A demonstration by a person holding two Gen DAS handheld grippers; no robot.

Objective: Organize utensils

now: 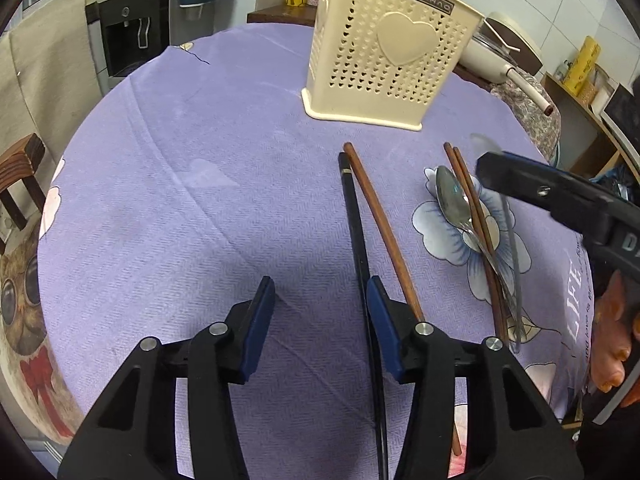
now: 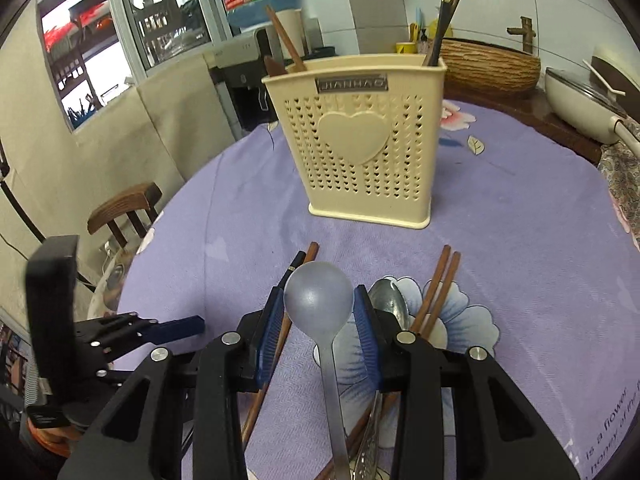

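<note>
Blue-padded right gripper (image 2: 319,312) nearest, jaws apart, with a translucent grey spoon (image 2: 319,298) between the pads; bowl fills the gap, but cannot tell whether gripped or merely resting. Just beneath, flat on the purple cloth (image 2: 520,240): steel spoon (image 2: 390,304), touching a brown chopstick pair (image 2: 438,284) that crosses its handle. Left gripper (image 1: 320,300) spread wide, holding nothing, hovering low; black chopstick (image 1: 354,216) and single brown chopstick (image 1: 376,216) lying side by side by its right pad. Farther out, well apart from the loose pieces, standing upright: cream perforated holder (image 2: 356,140) with heart emblem, chopsticks (image 2: 442,20) and wooden utensils poking up from its top.
</note>
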